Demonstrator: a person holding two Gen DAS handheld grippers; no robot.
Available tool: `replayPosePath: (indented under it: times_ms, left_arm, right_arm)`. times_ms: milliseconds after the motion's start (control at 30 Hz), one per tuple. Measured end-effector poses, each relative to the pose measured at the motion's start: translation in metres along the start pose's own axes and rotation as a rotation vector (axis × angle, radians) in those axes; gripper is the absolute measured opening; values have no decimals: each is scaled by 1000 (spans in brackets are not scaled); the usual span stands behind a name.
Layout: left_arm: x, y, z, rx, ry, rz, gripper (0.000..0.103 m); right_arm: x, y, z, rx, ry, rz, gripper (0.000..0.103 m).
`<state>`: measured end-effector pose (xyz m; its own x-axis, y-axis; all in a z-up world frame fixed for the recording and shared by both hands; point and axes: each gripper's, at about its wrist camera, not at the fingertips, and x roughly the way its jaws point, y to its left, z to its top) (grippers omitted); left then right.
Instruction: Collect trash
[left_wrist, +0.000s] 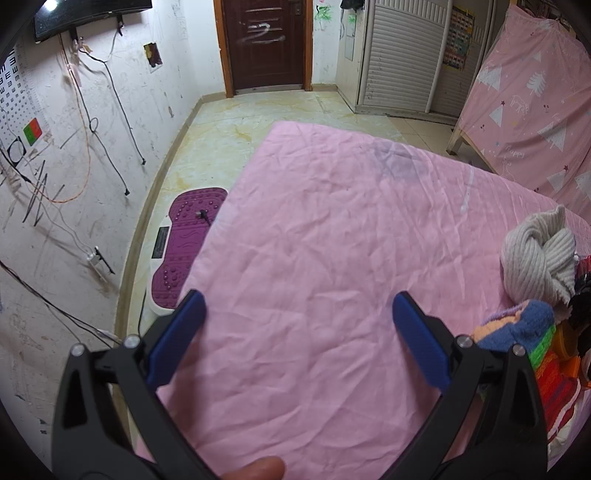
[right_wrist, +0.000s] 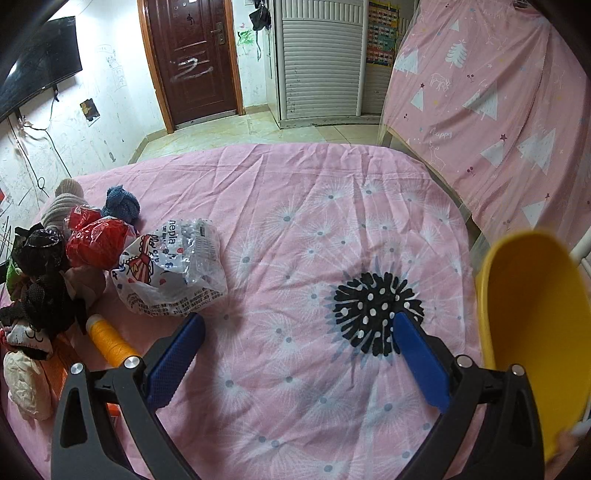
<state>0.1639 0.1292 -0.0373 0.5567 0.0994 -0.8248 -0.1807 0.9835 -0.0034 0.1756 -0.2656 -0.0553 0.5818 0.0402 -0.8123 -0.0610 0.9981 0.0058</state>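
Note:
In the right wrist view a crumpled clear-and-white tissue wrapper (right_wrist: 173, 269) lies on the pink bedspread (right_wrist: 295, 206), with a red plastic wrapper (right_wrist: 98, 242) just left of it. My right gripper (right_wrist: 297, 328) hovers open over the spread, its left fingertip just below the tissue wrapper, nothing between the blue pads. A yellow bowl (right_wrist: 532, 332) stands at the right edge beside the right finger. In the left wrist view my left gripper (left_wrist: 297, 308) is open above plain pink sheet (left_wrist: 314, 240), holding nothing.
Socks and cloths pile up beside the wrappers: a beige knit roll (left_wrist: 535, 258), a blue sock (right_wrist: 122, 203), black fabric (right_wrist: 44, 280), an orange thread spool (right_wrist: 109, 341). A purple foot massager (left_wrist: 184, 243) lies on the floor left of the bed. A pink curtain (right_wrist: 498, 110) hangs right.

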Motion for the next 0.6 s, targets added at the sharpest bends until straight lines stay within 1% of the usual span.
replayPosePath:
  times_ms: [600]
  left_arm:
    - [1,-3,2,-3,1,9,98]
  right_arm:
    - [0,0,0,0,0,0,95]
